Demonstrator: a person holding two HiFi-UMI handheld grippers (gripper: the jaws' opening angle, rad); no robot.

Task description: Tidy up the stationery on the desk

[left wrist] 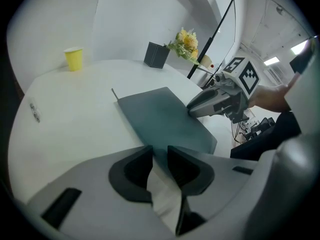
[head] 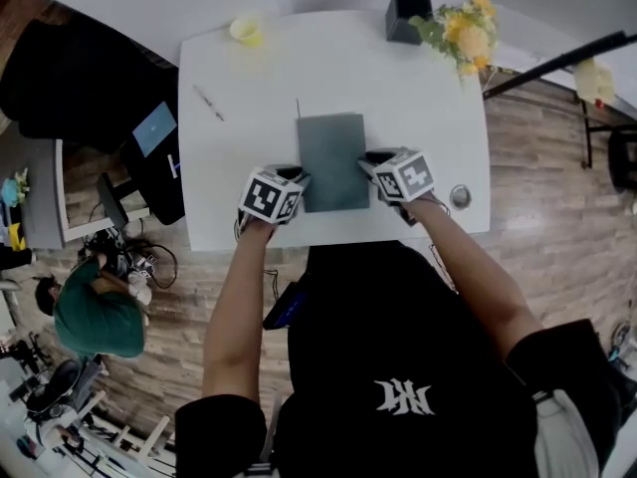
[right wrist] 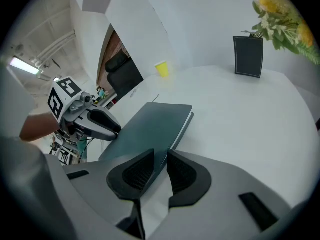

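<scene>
Toward the left of the white worktop (head: 249, 68) a pen (head: 208, 103) lies alone, with a yellow cup (head: 246, 31) at the far edge beyond it. By the near edge, the left gripper (head: 296, 179) has its jaws closed to a narrow gap on the left edge of a grey-green notebook (head: 332, 157), which lies in the middle of the worktop's near half. On the notebook's right edge the right gripper (head: 370, 163) pinches it the same way, jaws almost together. At the far right stand a black pen holder (head: 406, 16) and yellow flowers (head: 465, 28).
</scene>
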